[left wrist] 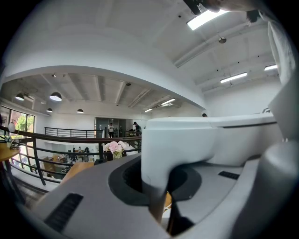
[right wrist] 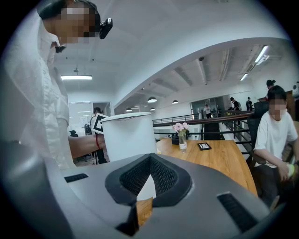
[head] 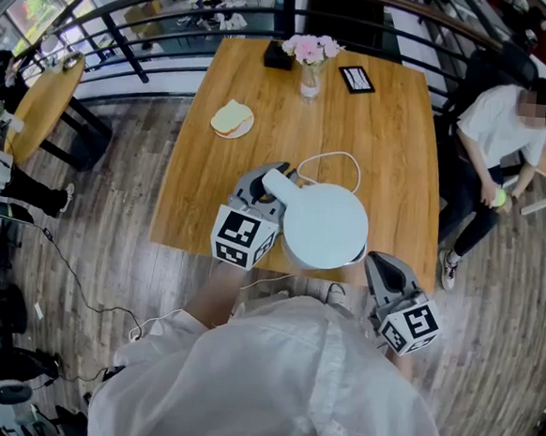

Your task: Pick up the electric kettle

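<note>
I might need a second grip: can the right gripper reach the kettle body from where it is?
Probably yes: the right gripper sits beside the kettle with nothing between them, but its jaws are shut and must open first.

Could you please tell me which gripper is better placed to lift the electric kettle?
Left. The left gripper is shut on the handle of the electric kettle and need only raise it. The right gripper is shut and empty, beside the kettle.

Looks along the left claw (left wrist: 159,186), jaws pressed onto the white handle (left wrist: 177,140) of the electric kettle (left wrist: 243,135), near and right. Far left, takes in pink flowers (left wrist: 113,147) on a wooden bench (left wrist: 77,169), before a dark railing (left wrist: 70,137).
</note>
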Demonstrator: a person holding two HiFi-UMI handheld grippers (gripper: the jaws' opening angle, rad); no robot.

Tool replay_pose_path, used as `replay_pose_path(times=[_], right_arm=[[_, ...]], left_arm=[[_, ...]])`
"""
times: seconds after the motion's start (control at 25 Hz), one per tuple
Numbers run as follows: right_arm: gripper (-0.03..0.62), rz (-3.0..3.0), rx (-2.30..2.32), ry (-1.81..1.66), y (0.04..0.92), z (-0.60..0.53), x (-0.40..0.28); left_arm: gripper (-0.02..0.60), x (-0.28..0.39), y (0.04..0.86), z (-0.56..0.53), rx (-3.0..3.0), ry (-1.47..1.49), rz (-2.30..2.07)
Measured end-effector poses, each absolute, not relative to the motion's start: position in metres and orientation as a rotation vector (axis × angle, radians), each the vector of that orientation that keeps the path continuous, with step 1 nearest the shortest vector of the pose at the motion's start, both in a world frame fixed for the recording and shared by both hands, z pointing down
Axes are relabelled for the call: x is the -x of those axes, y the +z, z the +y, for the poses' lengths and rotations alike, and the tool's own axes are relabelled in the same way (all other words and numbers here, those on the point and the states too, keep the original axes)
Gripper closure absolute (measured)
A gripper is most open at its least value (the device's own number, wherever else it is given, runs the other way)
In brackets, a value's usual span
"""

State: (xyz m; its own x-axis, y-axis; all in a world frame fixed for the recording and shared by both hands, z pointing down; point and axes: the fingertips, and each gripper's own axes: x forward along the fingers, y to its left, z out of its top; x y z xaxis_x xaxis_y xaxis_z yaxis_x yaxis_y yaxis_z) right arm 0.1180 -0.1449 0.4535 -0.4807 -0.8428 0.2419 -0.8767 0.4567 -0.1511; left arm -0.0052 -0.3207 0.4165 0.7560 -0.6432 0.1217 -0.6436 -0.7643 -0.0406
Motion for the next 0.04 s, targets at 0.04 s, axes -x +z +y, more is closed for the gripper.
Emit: replay_pose_path(times=[0.04], right_arm=[[0.580,-2.567,-1.522,0.385,0.4539,-0.1453,-0.1179]], left_arm=[[0.525,0.0051,0.4168,-0.3211,-2.941,0.202,-1.080]])
